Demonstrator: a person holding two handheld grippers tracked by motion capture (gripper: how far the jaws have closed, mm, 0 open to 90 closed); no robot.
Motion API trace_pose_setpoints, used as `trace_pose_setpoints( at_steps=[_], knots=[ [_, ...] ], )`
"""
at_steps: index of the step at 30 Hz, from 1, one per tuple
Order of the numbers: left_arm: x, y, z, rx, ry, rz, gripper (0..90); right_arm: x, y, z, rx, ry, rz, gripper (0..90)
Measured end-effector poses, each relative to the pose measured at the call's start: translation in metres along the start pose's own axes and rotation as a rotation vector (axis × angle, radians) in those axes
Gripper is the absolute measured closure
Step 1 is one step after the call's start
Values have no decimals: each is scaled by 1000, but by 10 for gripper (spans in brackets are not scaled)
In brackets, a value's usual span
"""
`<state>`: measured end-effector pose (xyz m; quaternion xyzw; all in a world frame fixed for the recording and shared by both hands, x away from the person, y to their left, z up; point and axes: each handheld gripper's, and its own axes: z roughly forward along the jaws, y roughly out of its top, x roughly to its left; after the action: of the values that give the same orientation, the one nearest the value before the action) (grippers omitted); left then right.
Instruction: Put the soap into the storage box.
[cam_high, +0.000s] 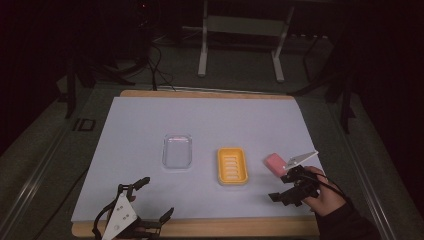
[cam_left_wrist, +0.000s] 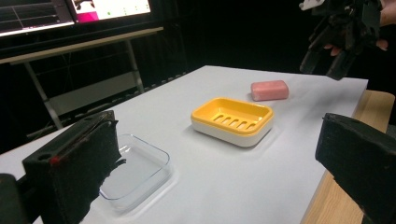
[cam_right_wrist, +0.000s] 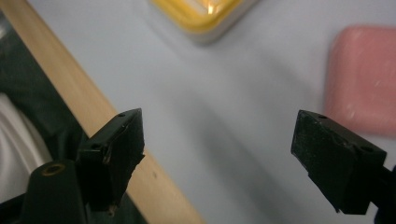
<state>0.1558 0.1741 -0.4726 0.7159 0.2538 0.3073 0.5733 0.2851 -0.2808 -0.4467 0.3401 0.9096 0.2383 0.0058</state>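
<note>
Right hand-held gripper (cam_high: 285, 186), jaws wide and empty, lower right of frame beside pink soap bar (cam_high: 274, 163); left hand-held gripper (cam_high: 156, 199) wide, lower left; yellow soap dish (cam_high: 232, 165) centre.

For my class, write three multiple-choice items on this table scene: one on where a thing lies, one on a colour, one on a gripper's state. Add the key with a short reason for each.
1. Where does the pink soap bar lie?
A. inside the yellow soap dish
B. on the white sheet, right of the yellow soap dish
C. inside the clear tray

2. What colour is the slotted soap dish?
A. yellow
B. green
C. blue

3. How do the right gripper's jaws stand?
A. clamped on the soap bar
C. clamped on the dish
B. apart, with nothing between them

Key: 1 B, the bar rests on the white sheet beside the dish. 2 A, its rim and slotted inset are yellow. 3 B, bare sheet shows between the jaws in the right gripper view.
</note>
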Motion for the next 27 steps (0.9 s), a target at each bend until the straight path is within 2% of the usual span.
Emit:
trace_pose_setpoints(
  at_steps=[1,2,5,10,12,14,15,16,18,22,24,27],
  knots=[
    [0,0,0,0,0,0,3,0,0,0,0,0,0,172],
    [0,0,0,1,0,1,4,0,1,2,54,4,1,173],
    [0,0,0,2,0,2,4,0,2,3,111,-5,4,173],
    [0,0,1,4,-1,1,3,-2,3,4,160,-17,12,172],
    [0,0,1,5,-2,1,4,-3,2,6,218,-25,17,171],
    [-1,0,1,4,-2,0,4,-3,2,6,218,-25,17,171],
    [-1,0,1,5,-3,1,3,-6,1,8,282,-30,23,153],
    [-1,0,1,6,-3,1,3,-6,1,8,282,-30,23,153],
    [-1,0,1,5,-3,0,4,-9,1,8,316,-41,23,142],
    [-1,0,1,4,-5,-5,4,-10,0,6,329,-44,21,137],
    [-1,0,1,4,-5,-6,4,-14,-1,3,375,-47,30,133],
    [0,0,1,5,-7,-7,4,-17,-3,3,411,-54,36,127]
  ],
)
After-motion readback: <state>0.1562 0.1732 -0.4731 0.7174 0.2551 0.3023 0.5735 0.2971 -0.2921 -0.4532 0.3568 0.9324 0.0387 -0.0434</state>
